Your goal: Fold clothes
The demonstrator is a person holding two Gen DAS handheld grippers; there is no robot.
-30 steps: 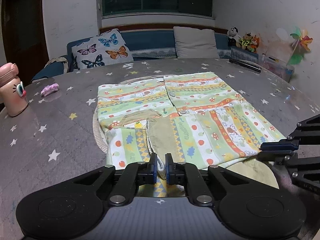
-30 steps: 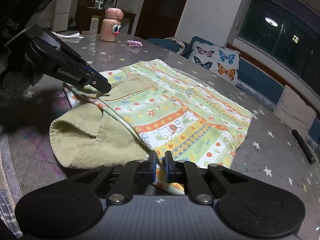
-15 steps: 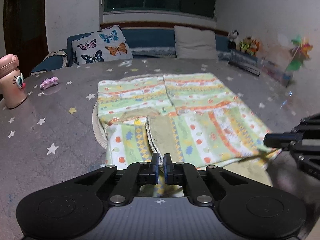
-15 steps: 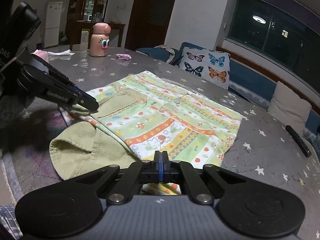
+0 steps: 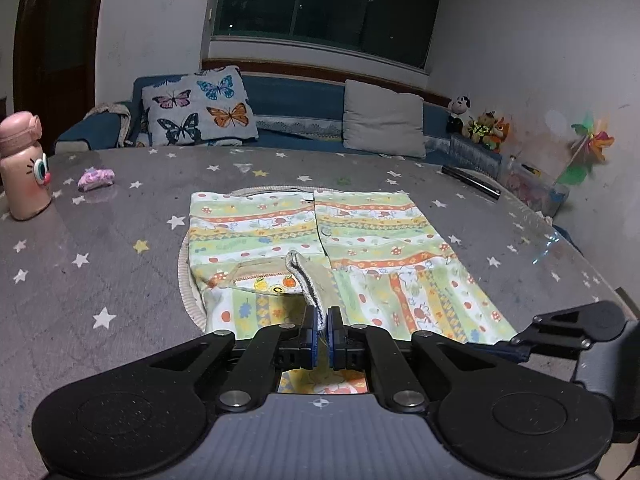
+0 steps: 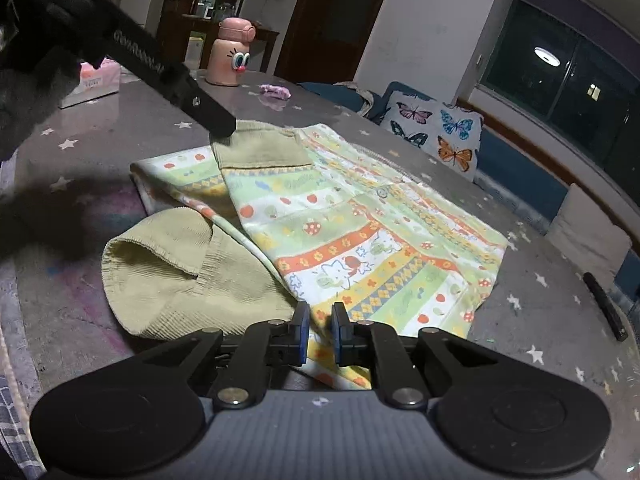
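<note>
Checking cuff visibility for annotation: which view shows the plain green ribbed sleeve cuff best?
The right wrist view: the ribbed sleeve cuff lies fully exposed on the table beside the patterned jacket. The left wrist view shows almost nothing of it; it falls behind that gripper's own body.

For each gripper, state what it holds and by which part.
Left gripper: shut on the patterned garment's olive ribbed cuff. Right gripper: jaws opening, garment's near edge between them, not pinched.
</note>
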